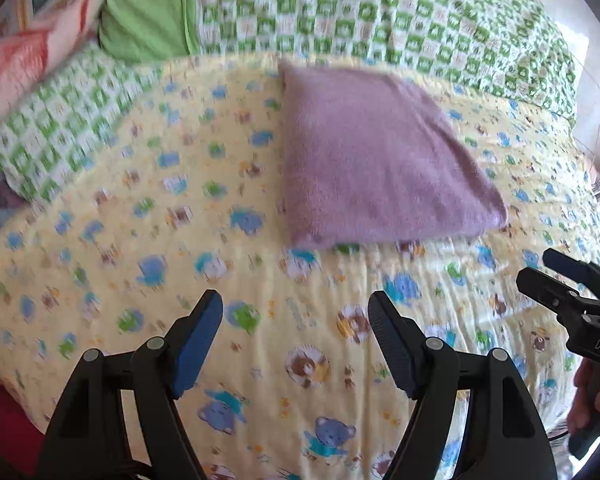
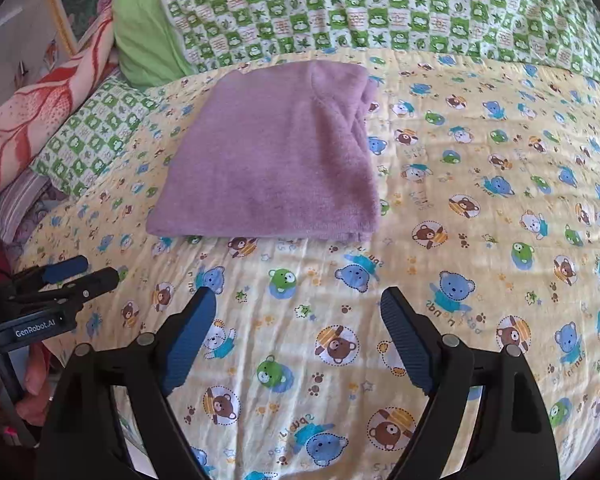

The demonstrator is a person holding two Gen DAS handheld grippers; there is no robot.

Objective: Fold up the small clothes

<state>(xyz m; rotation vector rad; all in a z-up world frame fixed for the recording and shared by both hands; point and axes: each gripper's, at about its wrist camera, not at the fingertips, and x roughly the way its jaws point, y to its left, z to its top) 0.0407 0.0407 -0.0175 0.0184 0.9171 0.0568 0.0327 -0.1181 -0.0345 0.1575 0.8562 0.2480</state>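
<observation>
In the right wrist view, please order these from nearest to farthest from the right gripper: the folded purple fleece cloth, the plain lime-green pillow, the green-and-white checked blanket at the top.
From the right gripper:
1. Folded purple fleece cloth, just ahead, slightly left.
2. Plain lime-green pillow, behind it, upper left.
3. Green-and-white checked blanket, across the top.

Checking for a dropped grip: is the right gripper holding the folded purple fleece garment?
No, the right gripper is open over the bear-print sheet, the garment lying beyond.

My left gripper [image 1: 296,316] points down at a slant, its jaws standing wide apart with nothing between them. My right gripper [image 2: 298,312] tilts down the same way, jaws spread wide and empty too. My left hand [image 2: 28,380] and my right hand [image 1: 592,396] each grip a handle.
</observation>
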